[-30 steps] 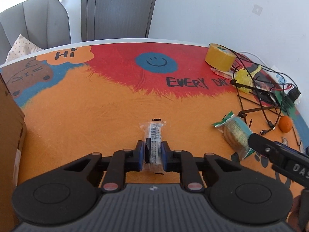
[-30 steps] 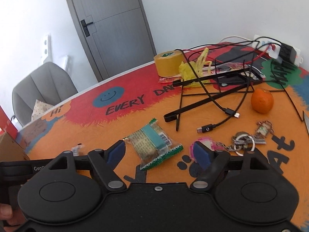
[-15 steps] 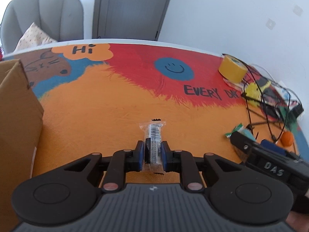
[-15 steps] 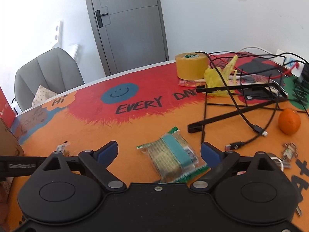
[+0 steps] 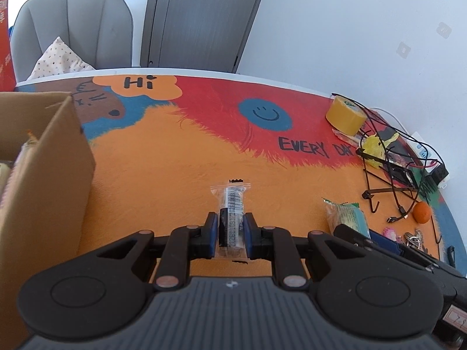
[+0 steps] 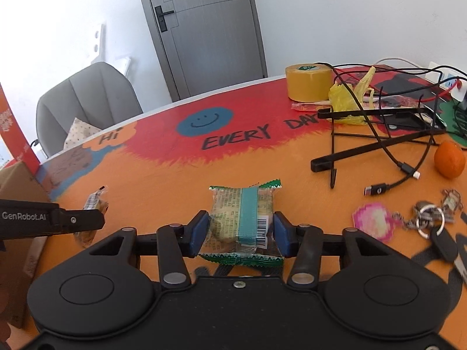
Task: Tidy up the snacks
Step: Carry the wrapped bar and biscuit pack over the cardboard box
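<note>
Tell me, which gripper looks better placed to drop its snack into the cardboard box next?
Probably the left. The left gripper is shut on the clear-wrapped snack, and the cardboard box stands right beside it. The right gripper grips the green-edged cracker pack farther from the box.

Cardboard box (image 5: 46,157) left (cables (image 6: 388,134) right)

Far right: yellow tape roll (image 6: 308,83), yellow bag (image 6: 347,99), black cables (image 6: 388,145). Near right: orange (image 6: 449,159), keychain (image 6: 426,218). Far left: grey chair (image 5: 73,29).

Left tongs (image 5: 231,230) pinched narrow on a packet, right tongs (image 6: 241,229) clamped wider
</note>
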`<state>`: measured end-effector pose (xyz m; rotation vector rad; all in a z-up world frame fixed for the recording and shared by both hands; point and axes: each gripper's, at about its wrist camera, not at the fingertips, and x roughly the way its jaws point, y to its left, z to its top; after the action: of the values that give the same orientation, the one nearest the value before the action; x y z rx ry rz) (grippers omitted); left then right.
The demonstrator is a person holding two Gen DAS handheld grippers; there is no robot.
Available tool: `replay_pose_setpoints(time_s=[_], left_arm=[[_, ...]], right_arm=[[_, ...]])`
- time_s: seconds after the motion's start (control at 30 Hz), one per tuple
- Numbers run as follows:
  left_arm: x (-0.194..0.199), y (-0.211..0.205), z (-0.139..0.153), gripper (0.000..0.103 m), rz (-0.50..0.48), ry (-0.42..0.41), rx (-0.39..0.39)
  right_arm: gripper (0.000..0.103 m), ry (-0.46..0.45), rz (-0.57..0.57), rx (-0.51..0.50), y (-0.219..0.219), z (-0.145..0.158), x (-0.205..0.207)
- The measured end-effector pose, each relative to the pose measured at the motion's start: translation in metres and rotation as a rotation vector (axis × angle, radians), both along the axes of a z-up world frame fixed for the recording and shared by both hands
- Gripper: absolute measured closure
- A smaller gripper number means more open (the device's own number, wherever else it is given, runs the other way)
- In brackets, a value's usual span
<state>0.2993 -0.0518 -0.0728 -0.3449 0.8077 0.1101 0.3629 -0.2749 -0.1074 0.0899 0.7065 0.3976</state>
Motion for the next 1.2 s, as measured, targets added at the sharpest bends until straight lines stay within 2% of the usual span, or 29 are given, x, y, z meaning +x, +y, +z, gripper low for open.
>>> replay_pose_setpoints(time_s=[0.37,0.73,0.97,1.2], left_arm=[[-0.024,0.007,0.023,0.085,-0.007,-0.047,-0.001],[-0.055,0.031,0.054,0.085,0.005,-0.106,0.015],[-0.075,0.057,0.072,0.085,0.044,-0.137,0.022],[-0.094,0.083,0.077,0.085,0.108,-0.146,0.022]], right_arm=[[0.055,-0.028,-0.008,0.040,0.004,0.021,-0.024],[0.055,-0.089,0.042,0.104,0.025,0.052,-0.047],[0.055,-0.108,0.097,0.139,0.047,0.067,-0.059],[0.055,-0.132,0.158,0.156,0.073,0.079,-0.069]])
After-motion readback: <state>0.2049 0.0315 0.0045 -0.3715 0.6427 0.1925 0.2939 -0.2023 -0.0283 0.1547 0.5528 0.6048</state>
